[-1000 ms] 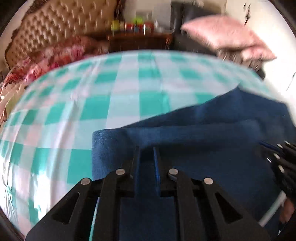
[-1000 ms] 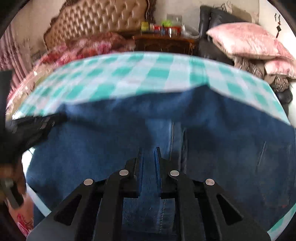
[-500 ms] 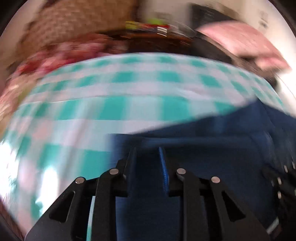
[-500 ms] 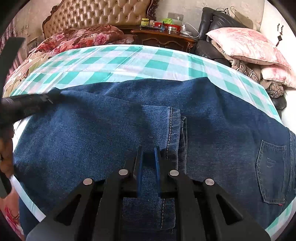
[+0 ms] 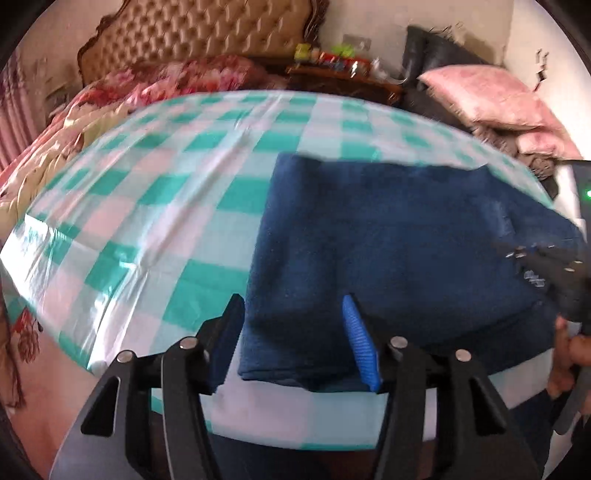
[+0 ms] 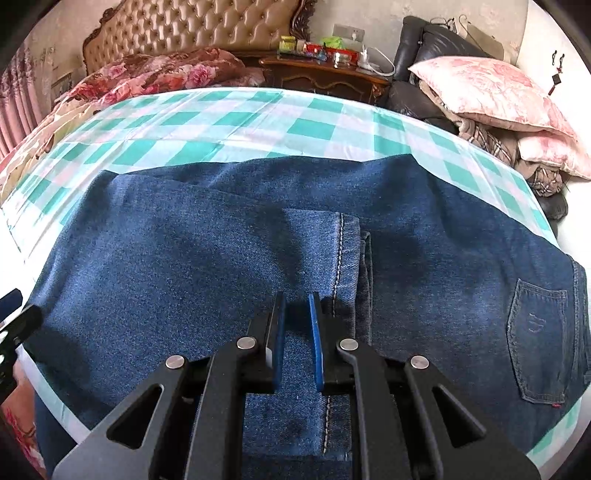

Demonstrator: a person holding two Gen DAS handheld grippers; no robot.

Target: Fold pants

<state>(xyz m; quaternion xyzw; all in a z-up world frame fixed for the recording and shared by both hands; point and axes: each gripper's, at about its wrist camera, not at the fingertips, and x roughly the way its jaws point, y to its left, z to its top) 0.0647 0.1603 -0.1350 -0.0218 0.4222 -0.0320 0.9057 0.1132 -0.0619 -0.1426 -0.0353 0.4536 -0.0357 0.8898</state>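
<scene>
Blue jeans (image 6: pixel 184 266) lie folded over on the green-and-white checked cloth (image 6: pixel 229 122). The leg hems (image 6: pixel 347 251) rest on top near the middle, and a back pocket (image 6: pixel 535 339) shows at the right. My right gripper (image 6: pixel 297 306) is over the hem end with a narrow gap between its jaws, and cloth lies under them. In the left wrist view the jeans (image 5: pixel 388 236) have their folded edge at the near left. My left gripper (image 5: pixel 291 321) is open and empty, just above that near corner. The right gripper (image 5: pixel 554 266) shows at the right edge.
The cloth (image 5: pixel 147 206) covers a table whose front edge runs just below both grippers. A tufted headboard (image 6: pixel 192 33), floral bedding (image 6: pixel 155 74), a dark wooden cabinet (image 6: pixel 321 74) and pink pillows (image 6: pixel 487 92) stand behind.
My left gripper has opened, let go of the jeans and pulled back to the left. The right gripper has lowered the hem end onto the jeans, and its jaws have parted a little.
</scene>
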